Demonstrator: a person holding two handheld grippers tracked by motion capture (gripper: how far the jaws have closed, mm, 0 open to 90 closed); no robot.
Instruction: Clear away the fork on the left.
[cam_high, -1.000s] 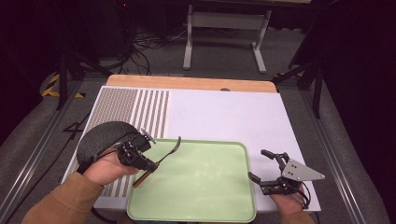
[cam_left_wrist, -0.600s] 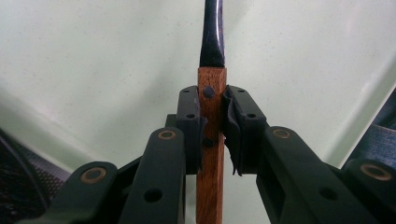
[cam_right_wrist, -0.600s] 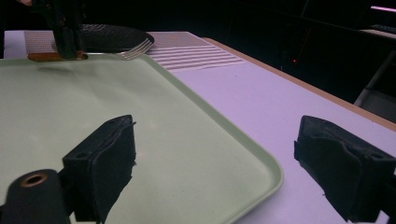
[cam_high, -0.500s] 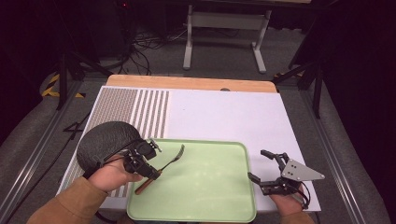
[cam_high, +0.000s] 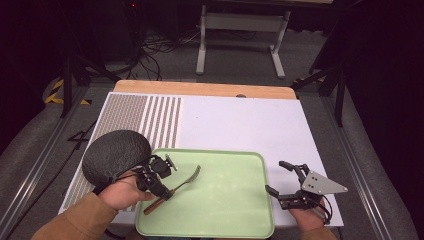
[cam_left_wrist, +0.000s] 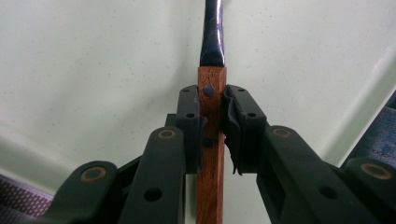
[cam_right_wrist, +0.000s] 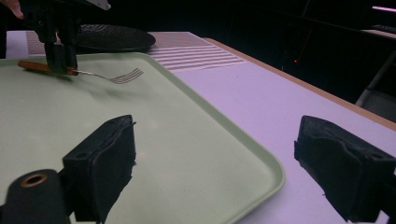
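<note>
High view. Fork (cam_high: 175, 189): wooden handle, metal neck and tines, lying at the left edge of the green tray (cam_high: 225, 220), handle toward the near left corner, tines toward the tray's middle. Left gripper (cam_high: 159, 181): jaws clenched on the handle. Right gripper (cam_high: 283, 179): jaws spread wide, grasping nothing, straddling the tray's right edge. Dark round plate (cam_high: 114, 154): on the bench just beside the tray's far left corner. Bench (cam_high: 240, 125): white top, striped and dotted panel at its left, wooden strip along the far edge. Room: dark, grey floor, cables, a metal stand beyond the far edge.

Left gripper view. Fork handle (cam_left_wrist: 211, 140): brown wood with two rivets, pinched between the padded jaws near the end where the dark metal neck begins. Judged light, stiff and not fragile; wood gives better friction than the smooth metal, so the handle is the place to hold. A grip near one end may let it pivot.

Right gripper view. Tray rim (cam_right_wrist: 243, 140): smooth, glossy, low lip, likely slippery under metal. The fork's tines (cam_right_wrist: 127, 75) sit just above or on the tray surface; which, I cannot tell. This gripper's own jaws stand released, well apart.
</note>
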